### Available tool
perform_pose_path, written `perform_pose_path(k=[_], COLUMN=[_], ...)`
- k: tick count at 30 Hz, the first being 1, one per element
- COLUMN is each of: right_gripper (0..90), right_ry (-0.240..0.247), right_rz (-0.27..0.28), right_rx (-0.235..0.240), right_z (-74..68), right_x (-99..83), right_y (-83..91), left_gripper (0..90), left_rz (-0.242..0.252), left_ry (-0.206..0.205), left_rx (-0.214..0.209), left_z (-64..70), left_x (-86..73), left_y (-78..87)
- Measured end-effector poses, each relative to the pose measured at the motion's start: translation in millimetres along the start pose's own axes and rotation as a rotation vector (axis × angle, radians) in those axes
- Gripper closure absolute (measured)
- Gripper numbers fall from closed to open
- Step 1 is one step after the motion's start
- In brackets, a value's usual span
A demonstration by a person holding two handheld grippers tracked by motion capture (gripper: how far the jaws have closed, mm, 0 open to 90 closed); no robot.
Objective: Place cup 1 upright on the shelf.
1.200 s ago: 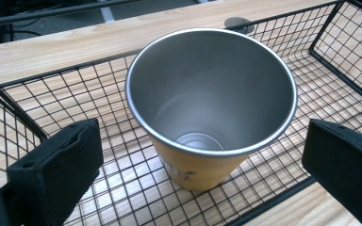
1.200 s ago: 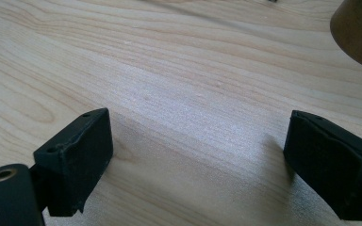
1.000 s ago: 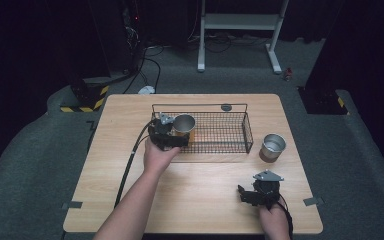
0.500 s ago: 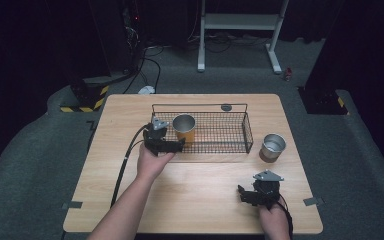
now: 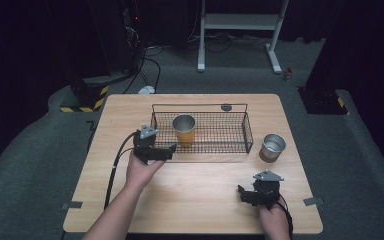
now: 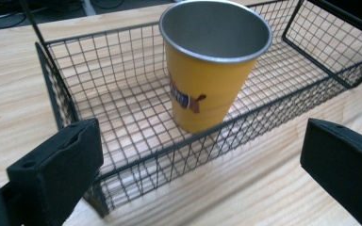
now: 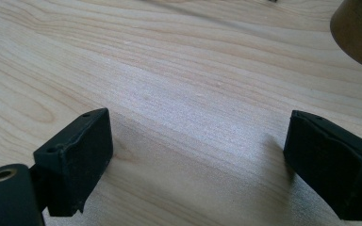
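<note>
Yellow cup [image 6: 207,75] upright in basket [image 6: 122,155], steel-lined, logo blurred.

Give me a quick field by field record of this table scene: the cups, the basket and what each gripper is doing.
surface: wooden table
basket: black wire basket, toward the far side of the table
yellow cup: yellow cup with a metal inside, upright in the left part of the basket
second cup: metal cup, upright on the table right of the basket, outside it
left gripper: left gripper, jaws open, empty, just outside the basket's near left corner
right gripper: right gripper, jaws open, empty, low over bare table near the front right
</note>
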State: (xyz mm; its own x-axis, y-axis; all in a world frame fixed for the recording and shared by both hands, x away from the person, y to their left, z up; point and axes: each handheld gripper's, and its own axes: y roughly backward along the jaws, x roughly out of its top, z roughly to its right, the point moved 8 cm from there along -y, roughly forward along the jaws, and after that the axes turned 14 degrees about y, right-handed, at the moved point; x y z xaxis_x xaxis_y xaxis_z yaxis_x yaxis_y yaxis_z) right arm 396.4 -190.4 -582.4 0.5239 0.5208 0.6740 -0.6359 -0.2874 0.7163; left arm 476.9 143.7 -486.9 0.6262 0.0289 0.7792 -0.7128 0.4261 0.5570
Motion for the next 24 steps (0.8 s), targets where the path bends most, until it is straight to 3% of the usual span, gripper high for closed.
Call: perform_pose_path(k=[12, 24], right_gripper=[8.7, 8.7], right_ry=[0.0, 0.0], right_rz=[0.0, 0.0], right_rx=[0.0, 0.0], right_z=[0.0, 0.0], right_x=[0.0, 0.0], right_y=[0.0, 0.0], left_gripper=[0.5, 0.5], left_rz=[0.006, -0.045], left_ry=[0.019, 0.02], left_rx=[-0.018, -0.012], left_z=[-14.5, -39.8], left_x=[-24.8, -63.9], left_y=[23.9, 37.8])
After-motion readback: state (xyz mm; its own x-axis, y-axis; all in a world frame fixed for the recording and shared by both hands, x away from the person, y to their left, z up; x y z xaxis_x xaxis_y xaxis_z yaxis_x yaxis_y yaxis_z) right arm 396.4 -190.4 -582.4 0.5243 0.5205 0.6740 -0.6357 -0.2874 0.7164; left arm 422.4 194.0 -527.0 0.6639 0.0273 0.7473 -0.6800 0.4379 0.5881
